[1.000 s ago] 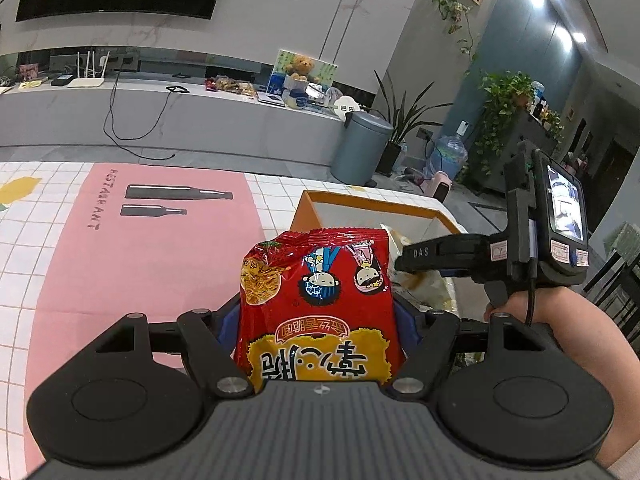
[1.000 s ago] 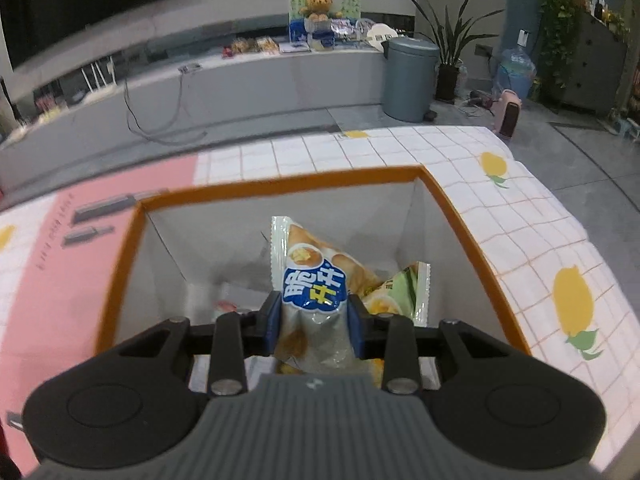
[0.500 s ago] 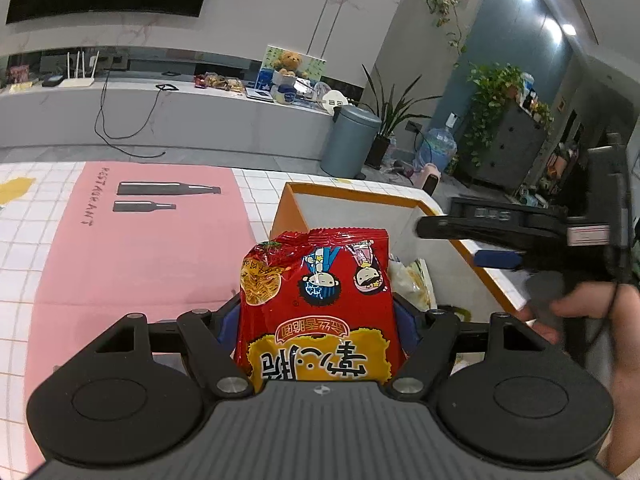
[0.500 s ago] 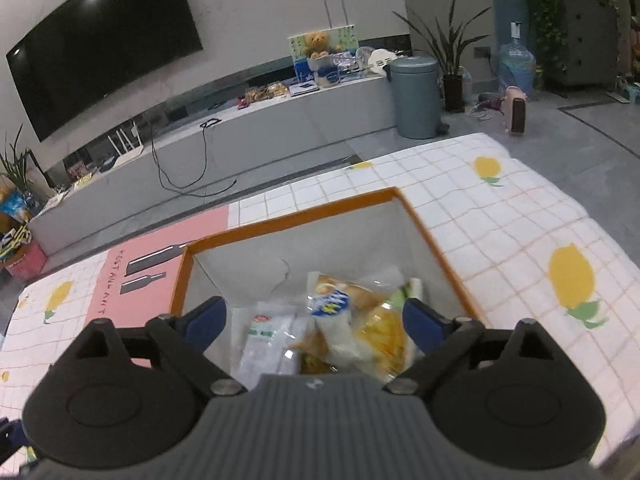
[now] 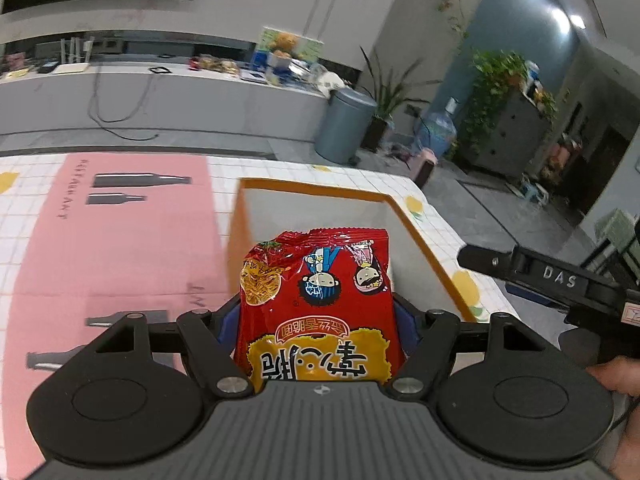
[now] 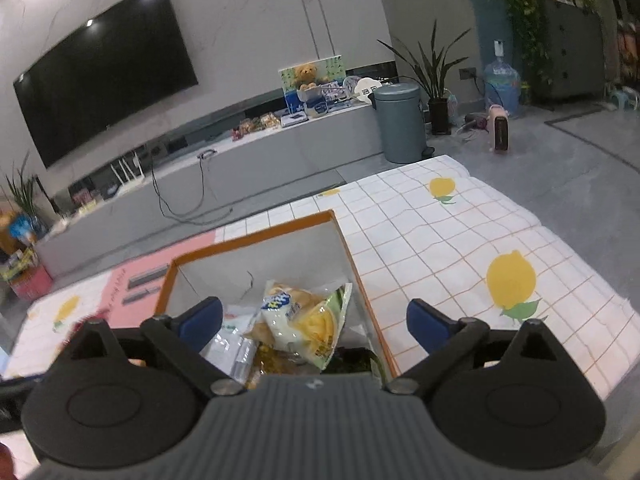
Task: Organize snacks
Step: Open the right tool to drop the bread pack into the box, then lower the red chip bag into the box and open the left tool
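Left gripper (image 5: 318,320) clamps red snack packet (image 5: 316,304); right gripper (image 6: 314,322) opening, empty.

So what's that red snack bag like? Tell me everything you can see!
The red snack bag is a shiny, crinkly packet that looks like plastic foil. It shows two cartoon children, a picture of noodles and big red characters on a yellow patch, all upside down in the left wrist view. It looks sealed and puffy. The left gripper squeezes its sides between blue pads, holding it in front of the orange-rimmed box.
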{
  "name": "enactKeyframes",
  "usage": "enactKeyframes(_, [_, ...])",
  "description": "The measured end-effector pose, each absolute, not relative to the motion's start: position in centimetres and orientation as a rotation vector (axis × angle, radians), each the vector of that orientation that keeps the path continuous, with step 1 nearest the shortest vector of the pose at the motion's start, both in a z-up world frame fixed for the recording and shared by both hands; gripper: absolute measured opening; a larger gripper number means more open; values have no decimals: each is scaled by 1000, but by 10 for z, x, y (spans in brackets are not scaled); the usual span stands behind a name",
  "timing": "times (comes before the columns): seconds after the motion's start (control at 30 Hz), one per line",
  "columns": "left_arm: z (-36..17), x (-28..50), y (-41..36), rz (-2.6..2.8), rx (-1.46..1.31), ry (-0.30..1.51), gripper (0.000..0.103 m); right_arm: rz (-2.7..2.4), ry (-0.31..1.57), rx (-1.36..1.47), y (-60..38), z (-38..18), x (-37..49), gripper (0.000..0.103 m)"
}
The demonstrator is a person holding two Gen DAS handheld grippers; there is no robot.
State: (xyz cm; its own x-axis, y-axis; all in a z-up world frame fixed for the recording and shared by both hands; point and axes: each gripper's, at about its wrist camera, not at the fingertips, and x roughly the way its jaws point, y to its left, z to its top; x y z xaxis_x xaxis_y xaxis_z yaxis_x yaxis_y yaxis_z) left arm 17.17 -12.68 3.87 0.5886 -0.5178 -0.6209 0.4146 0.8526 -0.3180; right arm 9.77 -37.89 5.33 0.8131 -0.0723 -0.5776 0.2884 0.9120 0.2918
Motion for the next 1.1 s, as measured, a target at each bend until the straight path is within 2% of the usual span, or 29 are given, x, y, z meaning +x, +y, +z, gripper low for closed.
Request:
enactKeyframes(0.3, [21,219,-181,-408,33,824,84,-196,562,429,-386,59,95,96])
enactKeyframes(0.53, [12,241,-195,-409,-29,864,84,-176,556,474,-390,59,94,96])
enactKeyframes(1.1, [5,236,-219,-405,27,875,85,-181,578,506,-395,54,96,96])
